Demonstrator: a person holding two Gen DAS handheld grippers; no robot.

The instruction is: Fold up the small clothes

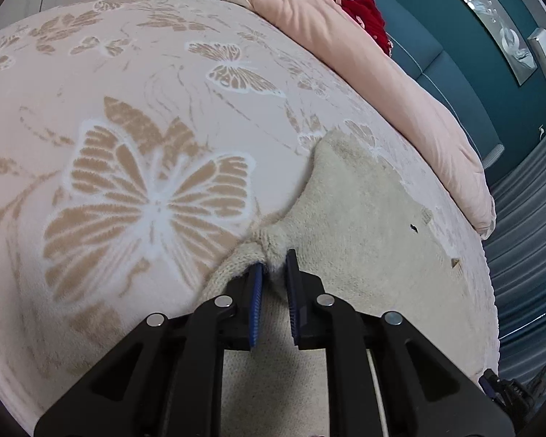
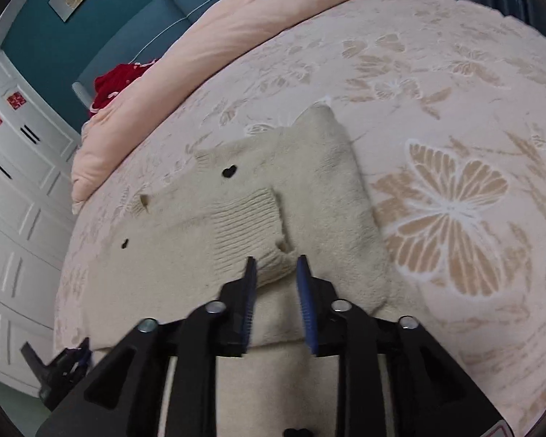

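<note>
Left wrist view: left gripper fingers pinch cream knit sweater edge, nearly closed.
Right gripper half open, empty over ribbed cuff; thin pinch may slip, undoing fold on butterfly bedspread.

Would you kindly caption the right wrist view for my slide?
Right tool open over the ribbed cuff of a cream sweater on a butterfly-patterned blanket.

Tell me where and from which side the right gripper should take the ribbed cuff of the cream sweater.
Grip the ribbed cuff at its near corner, just ahead of the right gripper, coming in from the near edge. That corner curls up off the cream sweater, so one finger could probably slip under.
</note>
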